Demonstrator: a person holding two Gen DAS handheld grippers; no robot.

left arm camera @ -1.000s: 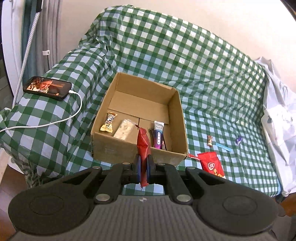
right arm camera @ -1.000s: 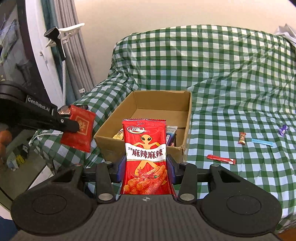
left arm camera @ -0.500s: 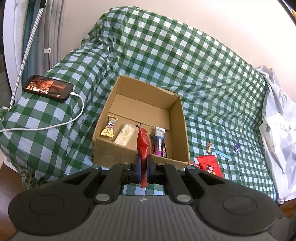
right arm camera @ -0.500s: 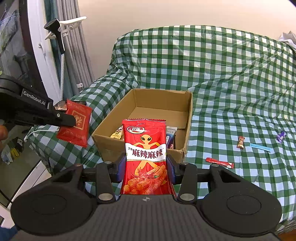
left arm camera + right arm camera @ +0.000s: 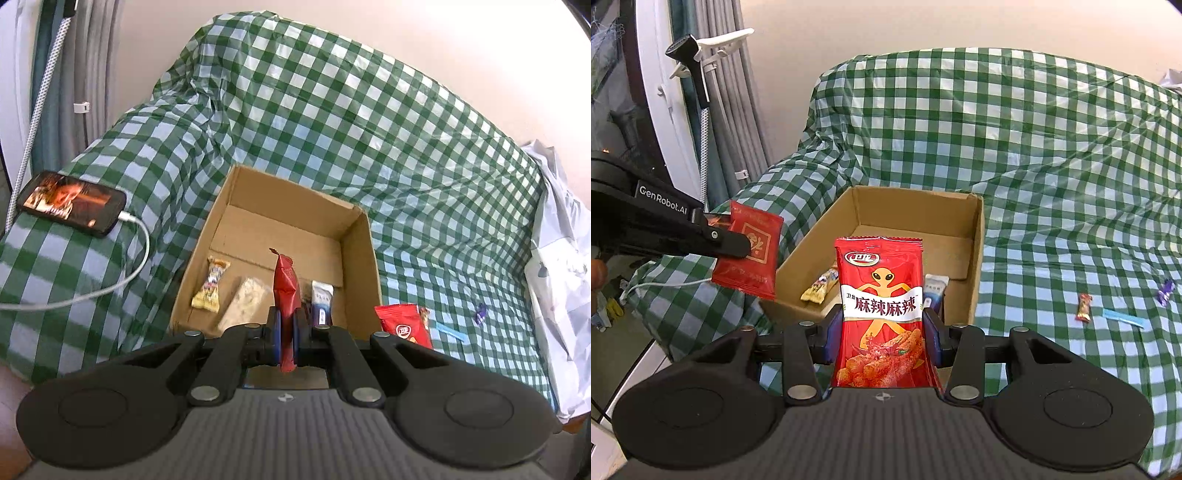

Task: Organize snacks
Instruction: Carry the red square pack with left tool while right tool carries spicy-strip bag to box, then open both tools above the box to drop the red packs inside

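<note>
We've got a snack in each hand here. Our left tool (image 5: pixel 286 334) is clamped tight on a red sachet (image 5: pixel 285 291), held edge-on so it stands as a thin upright strip between the blue pads, right in front of the box (image 5: pixel 362 258). Our right tool (image 5: pixel 882 339) grips a bigger red bag (image 5: pixel 882 314) by its two side edges, jaws set about the bag's width, its printed face towards the camera and the box just behind it.

The box sits open on the green checked cover (image 5: pixel 406 155). From the left wrist we see inside it: a yellow bar (image 5: pixel 210 288) at the left, a pale packet (image 5: pixel 243 302) beside it, a white-and-purple tube (image 5: pixel 321 302) near the right wall. That view also catches a phone (image 5: pixel 72 201) with its white cable (image 5: pixel 122 280) on the armrest, and the red bag from outside, just right of the box.

The right wrist gives us the sachet's flat face instead, pinched in the left tool out to the left of the box. On the cover to the right lie a small candy (image 5: pixel 1084 313), a blue stick (image 5: pixel 1123 318) and a purple sweet (image 5: pixel 1165 291).
</note>
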